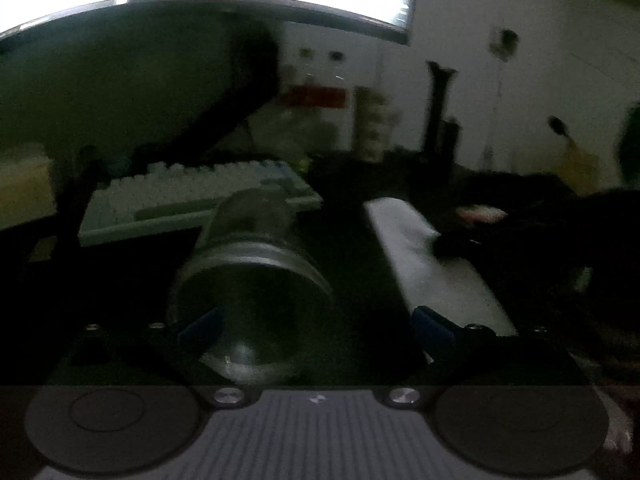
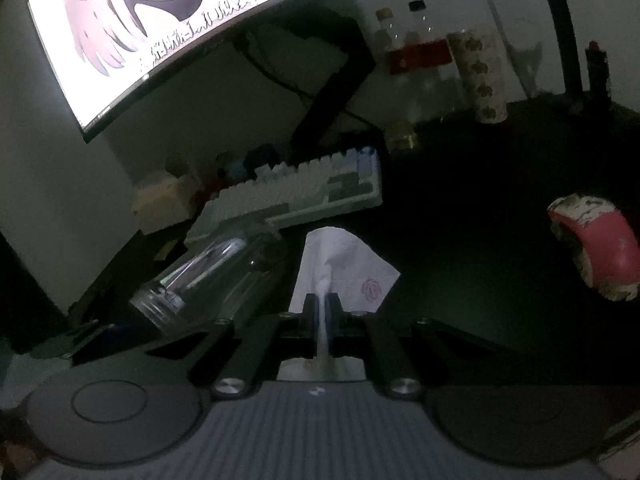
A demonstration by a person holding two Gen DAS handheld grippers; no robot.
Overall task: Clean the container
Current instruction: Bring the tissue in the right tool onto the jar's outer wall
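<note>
My left gripper has its jaws spread wide, with the clear glass jar lying on its side between the blue pads; I see no pad pressing on the glass. The jar rests on the dark desk, its threaded open mouth facing my left camera and its base pointing away toward the white keyboard, so its long axis runs almost straight along the gripper's line. My right gripper is closed tight on a white paper tissue, a pinched ridge of it standing between the two fingers.

The only mark I can make out on the tissue is a faint pink rose-like print near its right corner. A line of subtitle characters runs along the bottom of the curved monitor, too smeared for me to read.

The right view shows the jar from the side, slanting from lower left up toward the keyboard, just left of the tissue. It alone shows a pink and white roll far right and bottles with a red label at the back. The left view is blurred, but only it looks into the jar's mouth.
</note>
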